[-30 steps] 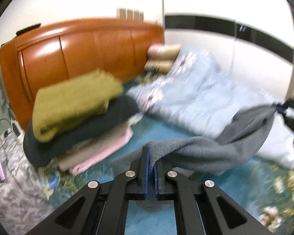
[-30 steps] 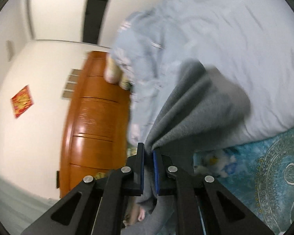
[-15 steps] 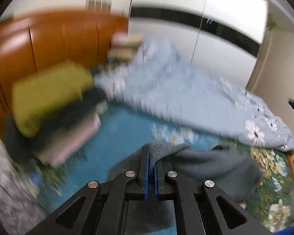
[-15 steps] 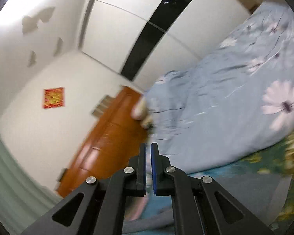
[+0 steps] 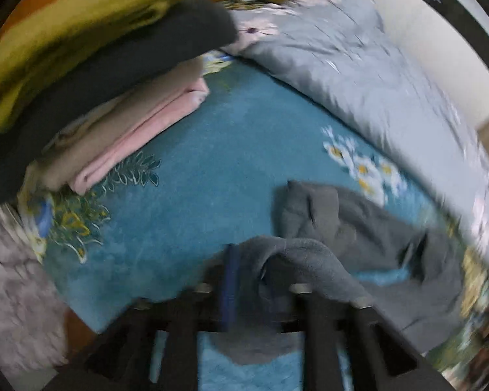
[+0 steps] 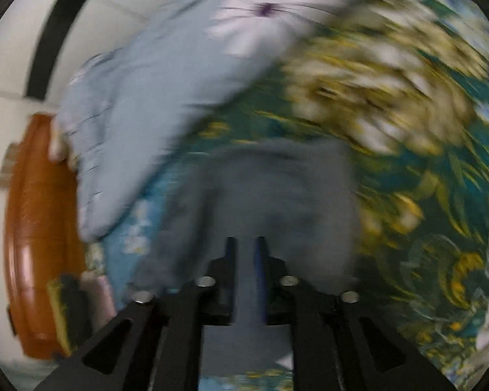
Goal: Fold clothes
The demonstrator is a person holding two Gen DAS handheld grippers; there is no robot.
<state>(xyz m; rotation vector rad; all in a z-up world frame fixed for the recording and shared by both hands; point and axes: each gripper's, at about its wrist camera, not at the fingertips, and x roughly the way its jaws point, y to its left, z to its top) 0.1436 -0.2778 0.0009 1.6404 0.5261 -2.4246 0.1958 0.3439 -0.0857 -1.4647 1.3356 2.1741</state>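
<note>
Both grippers, left gripper (image 5: 260, 280) and right gripper (image 6: 244, 277), are opening over the limp grey garment (image 5: 368, 228) (lower centre); regrip hems.

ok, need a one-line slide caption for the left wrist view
Left gripper jaws opening around a fold of grey garment on the teal bedspread, beside a stack of folded clothes.

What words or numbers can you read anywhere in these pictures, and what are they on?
None: no word, label or number can be read in either view.
Both views are blurred by motion.
The grey garment, the stack of folded clothes, the floral bedspread and the pale blue quilt show only plain cloth or flower patterns.
</note>
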